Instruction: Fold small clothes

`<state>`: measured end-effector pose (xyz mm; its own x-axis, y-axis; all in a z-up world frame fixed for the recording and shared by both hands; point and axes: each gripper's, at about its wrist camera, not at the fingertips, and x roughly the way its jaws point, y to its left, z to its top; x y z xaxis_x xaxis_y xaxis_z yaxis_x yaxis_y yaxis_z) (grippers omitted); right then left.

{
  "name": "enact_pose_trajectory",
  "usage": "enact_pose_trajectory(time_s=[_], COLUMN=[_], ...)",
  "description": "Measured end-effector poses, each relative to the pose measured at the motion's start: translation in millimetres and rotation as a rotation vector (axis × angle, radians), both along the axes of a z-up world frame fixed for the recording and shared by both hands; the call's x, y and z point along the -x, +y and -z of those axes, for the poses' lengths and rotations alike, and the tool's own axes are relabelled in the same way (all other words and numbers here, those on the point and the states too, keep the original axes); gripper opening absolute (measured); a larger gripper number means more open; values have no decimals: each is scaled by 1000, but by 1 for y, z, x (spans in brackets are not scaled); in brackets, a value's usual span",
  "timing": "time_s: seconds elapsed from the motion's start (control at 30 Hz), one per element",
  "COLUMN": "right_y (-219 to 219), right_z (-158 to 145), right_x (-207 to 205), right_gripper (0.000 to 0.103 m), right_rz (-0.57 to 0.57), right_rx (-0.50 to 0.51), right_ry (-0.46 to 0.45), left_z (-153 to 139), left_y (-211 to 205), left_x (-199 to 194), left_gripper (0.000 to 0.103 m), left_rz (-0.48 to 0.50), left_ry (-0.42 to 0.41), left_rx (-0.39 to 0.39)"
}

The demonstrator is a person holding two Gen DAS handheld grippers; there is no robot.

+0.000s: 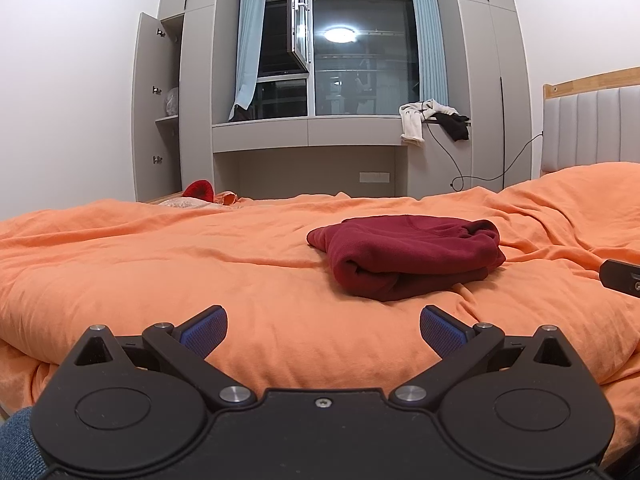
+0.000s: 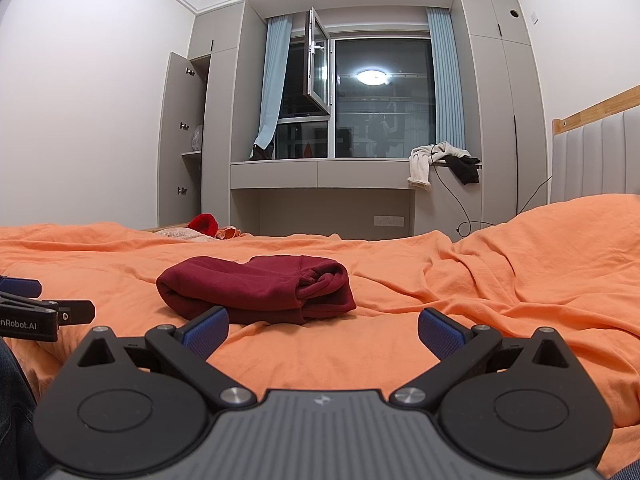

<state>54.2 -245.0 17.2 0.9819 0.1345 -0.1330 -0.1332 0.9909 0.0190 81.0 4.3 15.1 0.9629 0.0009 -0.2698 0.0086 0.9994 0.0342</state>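
Left-wrist view only: the folded side of the dark red garment (image 1: 408,256), a rounded roll of layers facing the camera; a black tip of the right gripper (image 1: 620,276) at the frame's right edge, low over the orange duvet (image 1: 160,264).
Right-wrist view only: the garment's (image 2: 260,288) other end, where a gathered cuff or hem opening shows at its right; the left gripper (image 2: 44,308) at the frame's left edge, side on, with partial white lettering on its body.
Left gripper: (image 1: 323,330) jaws spread wide, blue pads (image 1: 204,330) well apart, nothing between them; it sits over the duvet, short of the garment.
Garment place: on the duvet, mid-bed, ahead of both grippers and touched by neither; right of centre from the left wrist, left of centre from the right wrist.
Garment axis: long axis runs left to right across both views; which end is the collar I cannot tell.
Right gripper: (image 2: 323,330) jaws equally wide, empty, its left pad (image 2: 204,330) overlapping the garment's near edge in the view.
Counts: one folded garment, two grippers, four blue pads, one red item (image 2: 203,224) at the bed's far left edge, two curtains (image 2: 274,92), one white cloth (image 2: 426,162) and one black cloth (image 2: 464,168) on the window ledge (image 2: 320,170), one open wardrobe door (image 2: 180,140), one padded headboard (image 2: 596,160).
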Motion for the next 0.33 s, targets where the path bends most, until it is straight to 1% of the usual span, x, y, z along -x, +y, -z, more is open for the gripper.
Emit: enact_pose_trajectory(time_s=[0.33], right_y=[-1], right_z=[0], right_x=[0], right_gripper=[103], right_rz=[-1], right_rx=[1], right_ry=[0], left_z=[1], left_y=[0], left_x=[-2], left_gripper=[102], left_rz=[8], left_ry=[2], left_rx=[-5])
